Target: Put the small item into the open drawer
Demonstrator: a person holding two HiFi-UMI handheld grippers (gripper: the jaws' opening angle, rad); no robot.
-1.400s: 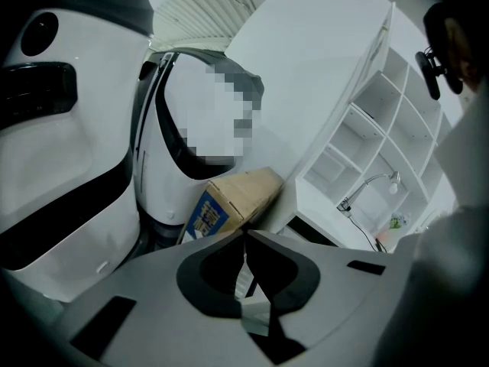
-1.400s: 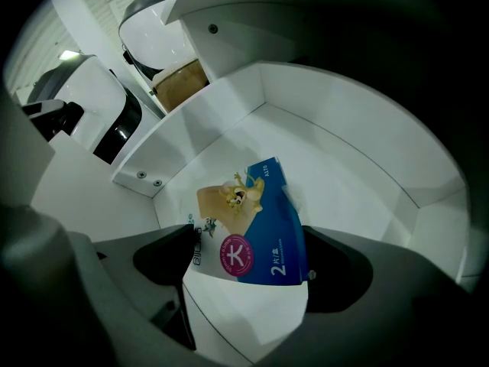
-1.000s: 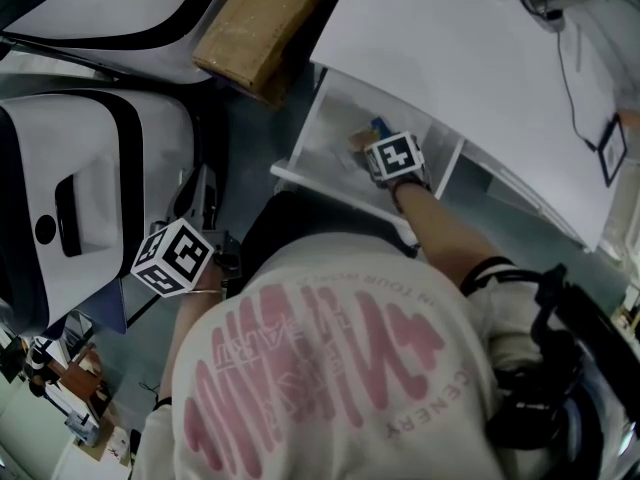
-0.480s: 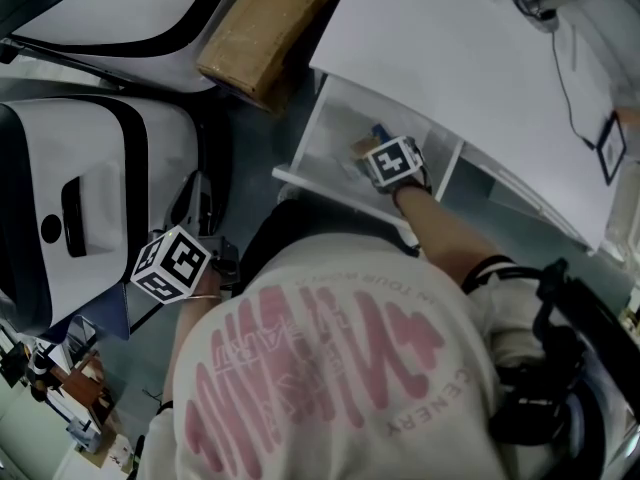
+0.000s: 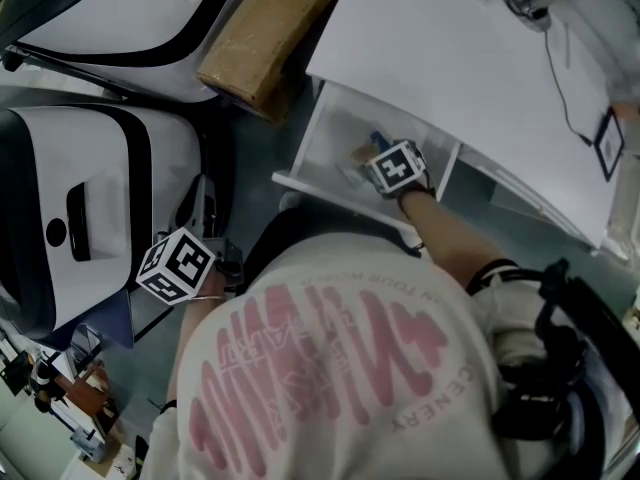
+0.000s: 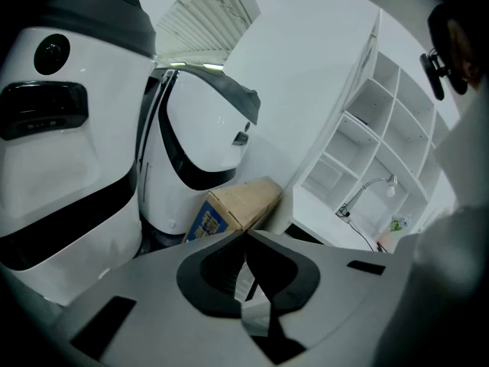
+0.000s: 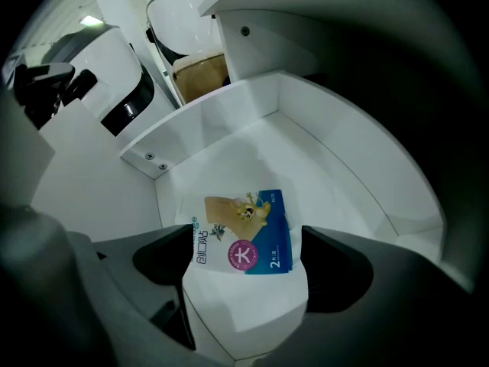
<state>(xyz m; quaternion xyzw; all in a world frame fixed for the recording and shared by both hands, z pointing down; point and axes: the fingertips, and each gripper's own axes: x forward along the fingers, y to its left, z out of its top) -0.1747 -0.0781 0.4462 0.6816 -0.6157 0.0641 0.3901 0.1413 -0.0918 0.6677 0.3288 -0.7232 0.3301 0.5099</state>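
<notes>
A small flat packet [image 7: 244,239] printed in blue and tan, with a white lower part, sits between the jaws of my right gripper [image 7: 244,281] and touches both. It hangs inside the open white drawer [image 7: 328,167], just above the drawer floor. From the head view, the right gripper [image 5: 398,168] reaches into the drawer [image 5: 330,190], and a bit of the packet [image 5: 362,154] shows past its marker cube. My left gripper [image 5: 178,263] hangs low at my left side, away from the drawer. Its jaws [image 6: 246,239] meet with nothing between them.
The drawer belongs to a white desk [image 5: 450,58]. A brown cardboard box [image 5: 270,28] leans next to the desk's left side. Large white and black machines [image 5: 90,208] stand to the left. White shelves [image 6: 374,121] and a desk lamp [image 6: 367,193] appear in the left gripper view.
The right gripper stays in the drawer with the packet and has shifted slightly toward the drawer's front. The left gripper has barely moved.
</notes>
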